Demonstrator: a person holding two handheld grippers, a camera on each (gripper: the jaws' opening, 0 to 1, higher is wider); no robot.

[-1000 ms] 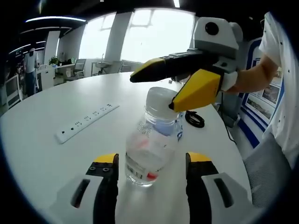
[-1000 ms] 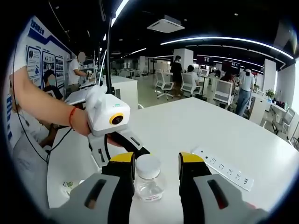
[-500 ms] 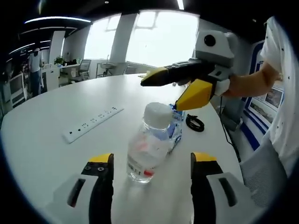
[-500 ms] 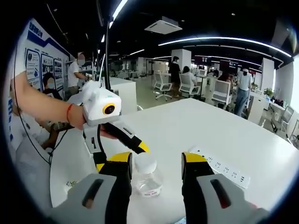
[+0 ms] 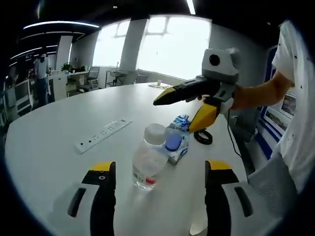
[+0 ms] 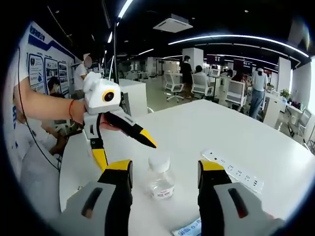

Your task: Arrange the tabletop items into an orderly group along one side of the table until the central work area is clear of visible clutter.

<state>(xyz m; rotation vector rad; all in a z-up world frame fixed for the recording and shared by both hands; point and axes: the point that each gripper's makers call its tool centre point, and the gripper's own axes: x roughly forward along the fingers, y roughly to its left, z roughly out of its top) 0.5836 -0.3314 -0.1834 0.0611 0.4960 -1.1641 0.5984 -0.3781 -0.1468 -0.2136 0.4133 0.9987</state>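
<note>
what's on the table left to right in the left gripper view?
power strip → water bottle → blue-and-white packet → black cable coil

Blue packet [image 6: 187,229] cut off by view's edge

Both views face each other, sharing the bottle [image 5: 149,157] [image 6: 160,176].

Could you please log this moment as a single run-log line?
left gripper: open, off bottle | right gripper: open, off bottle | clear plastic bottle with white cap: upright on white table | white power strip: flat
</note>
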